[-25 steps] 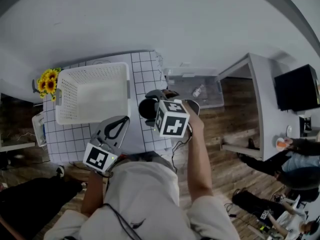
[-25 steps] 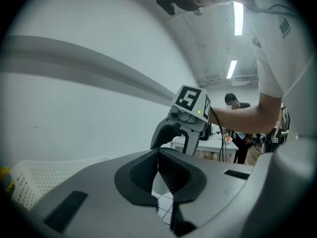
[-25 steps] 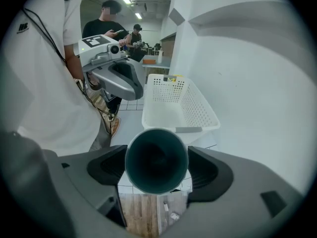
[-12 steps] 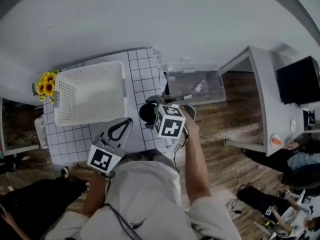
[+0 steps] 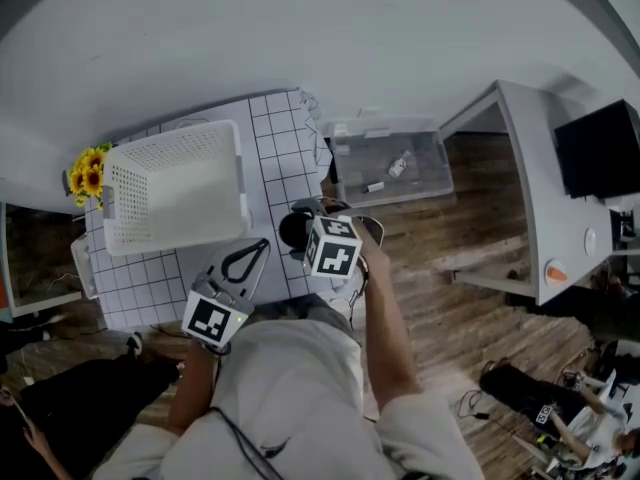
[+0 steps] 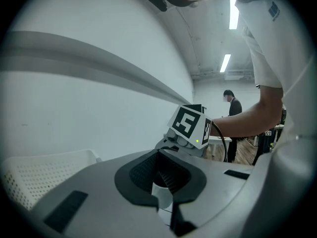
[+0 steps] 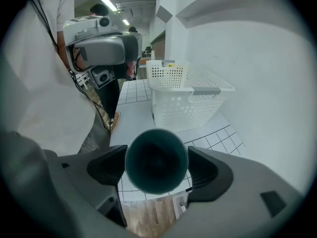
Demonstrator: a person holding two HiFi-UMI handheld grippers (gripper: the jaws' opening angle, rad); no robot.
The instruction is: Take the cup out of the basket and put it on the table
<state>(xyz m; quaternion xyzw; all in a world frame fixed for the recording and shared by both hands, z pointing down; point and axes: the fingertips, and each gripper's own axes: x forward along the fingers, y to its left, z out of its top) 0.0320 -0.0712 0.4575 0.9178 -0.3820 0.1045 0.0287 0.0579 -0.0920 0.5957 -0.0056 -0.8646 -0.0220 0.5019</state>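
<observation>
1. Desk (image 5: 275, 138): covered in a white cloth ruled with a dark square grid, flat and matte. It carries the basket, and its bare stretch lies on the person's side of the basket.
2. Basket (image 5: 240, 183): rectangular, of white perforated plastic with a solid rim band. It stands upright with nothing visible inside.
3. Left gripper (image 6: 159, 175): smooth grey shell with ribbed dark pads. The jaws are brought together at the tips and enclose only a small hollow with nothing in it. It hangs off the basket's near side, well away from the cup.
4. Right gripper (image 7: 157, 168): the same build. The jaws are set to a medium width and press on opposite sides of the cup's wall. It is clearly the working hand.
5. Cup (image 7: 156, 155): dark teal, smooth, round-rimmed and tapering. It is out of the basket, held in the air off the basket's near right corner, above the desk's edge, with wooden floor showing beneath.
   - Its open mouth faces the right gripper's camera, so its long axis runs along the jaws, not across them.
   - Judged from this, the bare desk lies below the cup and toward the basket. Set-down calls for a short carry basket-ward, then lowering base first.
</observation>
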